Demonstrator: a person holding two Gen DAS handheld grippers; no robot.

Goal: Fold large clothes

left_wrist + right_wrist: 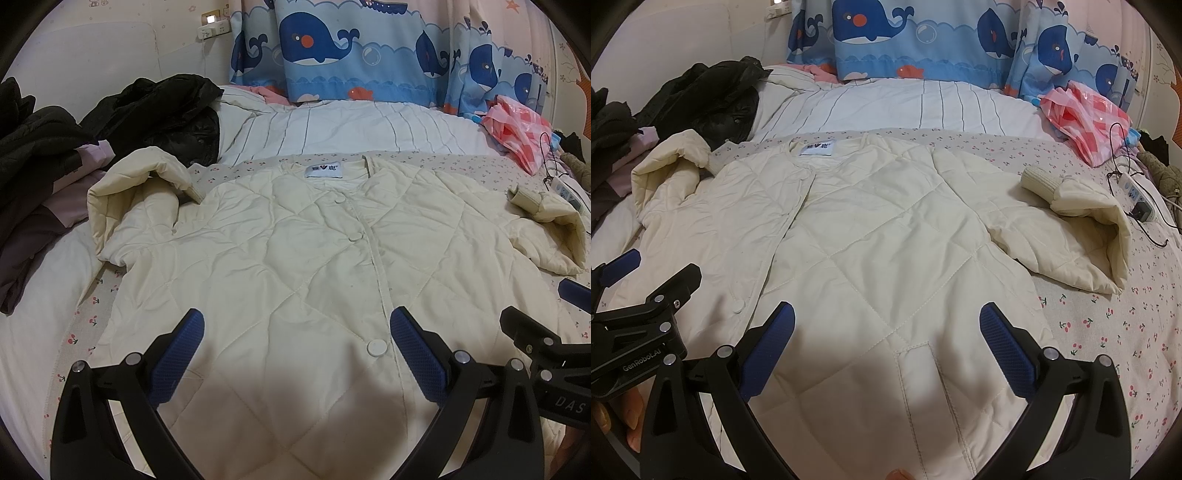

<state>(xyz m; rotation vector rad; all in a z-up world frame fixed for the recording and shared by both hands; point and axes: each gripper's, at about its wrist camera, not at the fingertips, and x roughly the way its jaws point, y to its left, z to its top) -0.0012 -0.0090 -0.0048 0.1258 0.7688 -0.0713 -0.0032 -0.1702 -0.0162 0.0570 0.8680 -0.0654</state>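
Jacket: your cream quilted jacket (280,258) is lying face up and spread flat on the cherry-print bedsheet (1108,325), collar pointing away from you, white neck label (323,171) showing.
Front: it is lying buttoned; round white buttons (376,347) are running down the placket.
Sleeves: both are doubling back on themselves; the ribbed cuff (1039,181) is resting on the right-hand sleeve.
Surface: diamond stitching is puckering into light wrinkles; the hem is falling out of view, probably under your grippers.
Left gripper (295,354): you are holding it with fingers spread wide, empty, over the lower front.
Right gripper (886,350): likewise gaping, holding nothing, over the pocket seam.
Surroundings: dark clothes (155,110) are piling at the left, whale curtain (351,48) hanging behind.
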